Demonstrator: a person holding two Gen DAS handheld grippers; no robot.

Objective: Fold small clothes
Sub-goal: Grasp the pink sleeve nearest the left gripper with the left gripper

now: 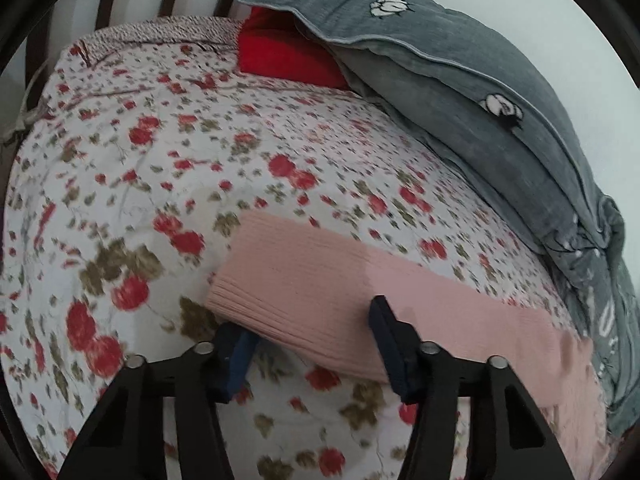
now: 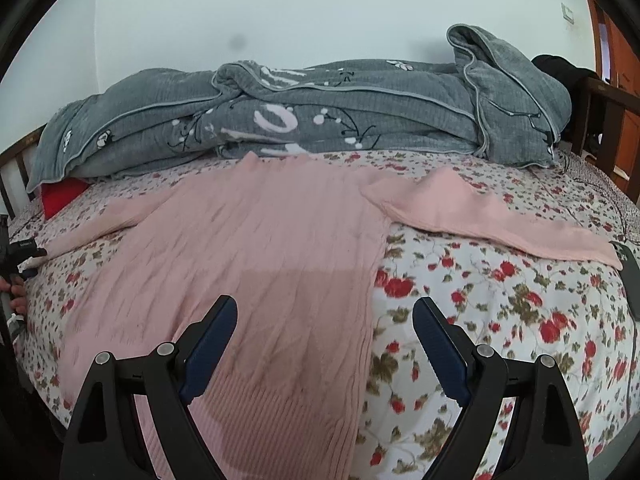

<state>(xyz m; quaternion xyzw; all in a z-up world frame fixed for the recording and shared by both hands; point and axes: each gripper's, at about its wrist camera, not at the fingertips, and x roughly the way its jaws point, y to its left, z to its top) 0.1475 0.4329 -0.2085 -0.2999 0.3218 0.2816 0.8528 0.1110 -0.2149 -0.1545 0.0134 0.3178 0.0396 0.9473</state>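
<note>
Sweater: pink knit, laid flat on the bed, body in the middle, hem toward the near edge, both sleeves spread out to the sides.
Left sleeve: stretched across the sheet, its ribbed cuff end lying between the left gripper's fingers.
Right sleeve: lying flat on the sheet, running out toward the right side of the bed, apart from the right gripper.
Left gripper: low over the left cuff, jaws partly closed with the sleeve between them; one blue finger lies on top of the knit, the other is at the sleeve's near edge. I can't tell whether the pads are pressing the cloth yet.
Right gripper: above the sweater's lower body, jaws spread wide, nothing between them; one finger over the knit, the other over the bare sheet just past the sweater's side edge.
Sheet: white with red flowers, covering the bed.
Quilt: grey, bunched along the far side of the bed against the wall, beyond the sweater.
Pillow: red, partly tucked under the quilt's end.
Phone: dark, on the sheet near the right sleeve's cuff.
</note>
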